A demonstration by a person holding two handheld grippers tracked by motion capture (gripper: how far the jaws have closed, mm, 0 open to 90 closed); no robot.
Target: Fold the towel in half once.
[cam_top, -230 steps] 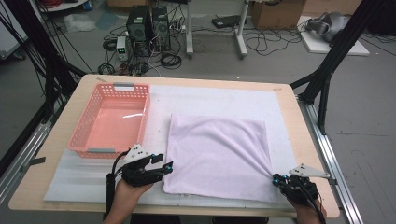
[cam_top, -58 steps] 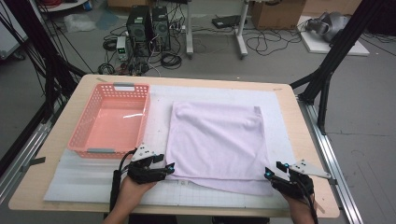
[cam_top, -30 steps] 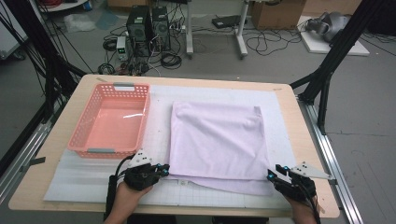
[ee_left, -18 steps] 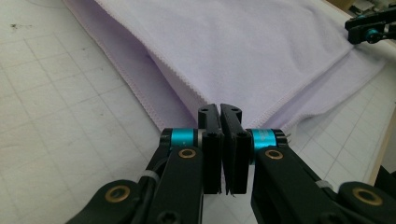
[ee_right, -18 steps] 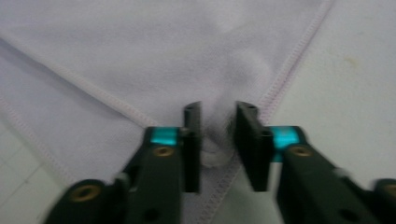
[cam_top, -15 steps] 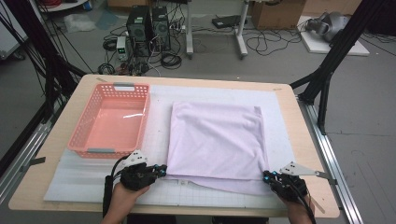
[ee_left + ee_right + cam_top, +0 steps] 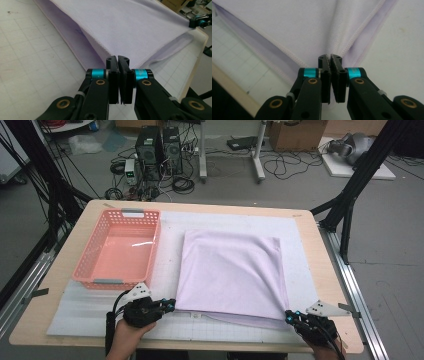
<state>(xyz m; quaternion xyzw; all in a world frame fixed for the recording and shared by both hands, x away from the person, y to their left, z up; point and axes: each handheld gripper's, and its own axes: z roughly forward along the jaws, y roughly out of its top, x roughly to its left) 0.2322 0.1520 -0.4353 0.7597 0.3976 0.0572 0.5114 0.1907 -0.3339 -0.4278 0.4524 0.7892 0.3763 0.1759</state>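
Observation:
A lilac cloth (image 7: 230, 270) lies folded on the white grid mat (image 7: 85, 315). At its near left corner my left gripper (image 7: 170, 305) is shut, and in the left gripper view the upper layer's hemmed corner (image 7: 110, 53) runs into the closed jaws (image 7: 118, 59). My right gripper (image 7: 289, 316) is shut at the near right corner. In the right gripper view the cloth (image 7: 299, 25) puckers into a crease where the jaws (image 7: 330, 58) pinch its hem. A lower layer of the cloth sticks out along the near edge.
A pink plastic basket (image 7: 90, 270), with nothing in it, stands on the left of the table beside the cloth. The wooden table edge (image 7: 200, 345) runs just in front of both hands. Black frame legs stand at the far left and right.
The right gripper has slid a little left onto the cloth's near right corner. The left gripper has stayed at the near left corner. The cloth has hardly shifted.

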